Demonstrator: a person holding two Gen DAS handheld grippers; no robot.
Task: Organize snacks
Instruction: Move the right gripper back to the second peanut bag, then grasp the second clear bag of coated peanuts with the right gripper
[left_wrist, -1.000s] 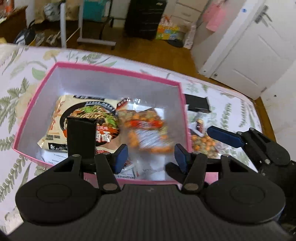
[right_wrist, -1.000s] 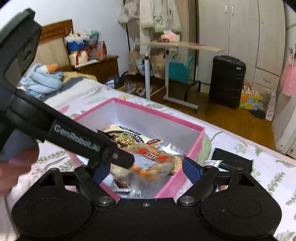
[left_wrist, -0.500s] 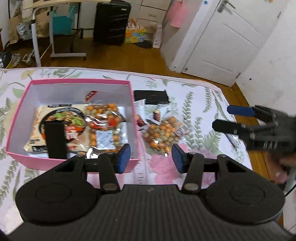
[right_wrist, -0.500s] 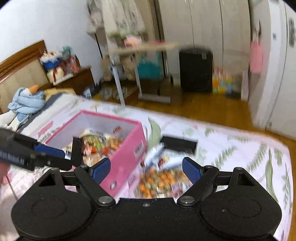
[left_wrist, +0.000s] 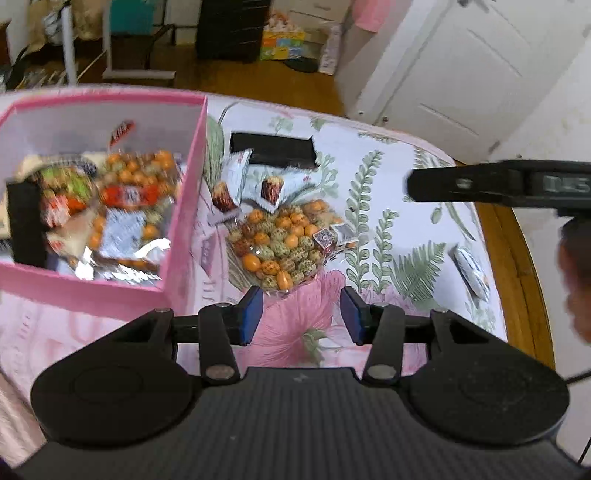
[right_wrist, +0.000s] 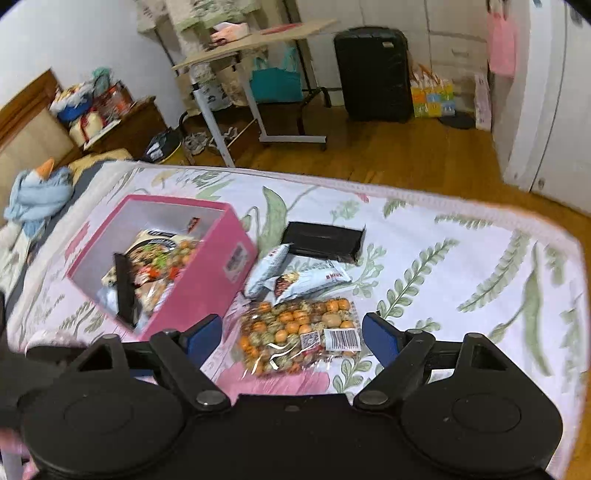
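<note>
left gripper (left_wrist: 301, 314): closing, empty | candy bag (left_wrist: 288, 243): beside pink box (left_wrist: 184, 206)

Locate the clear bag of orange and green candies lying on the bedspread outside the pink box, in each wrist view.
Left wrist: the candy bag lies centre frame, just beyond the open jaws, right of the pink box.
Right wrist: the candy bag lies lower centre, between and just beyond the jaws, right of the pink box.
Shared landmark: the flat black packet lies on the bedspread beyond the bag.
</note>
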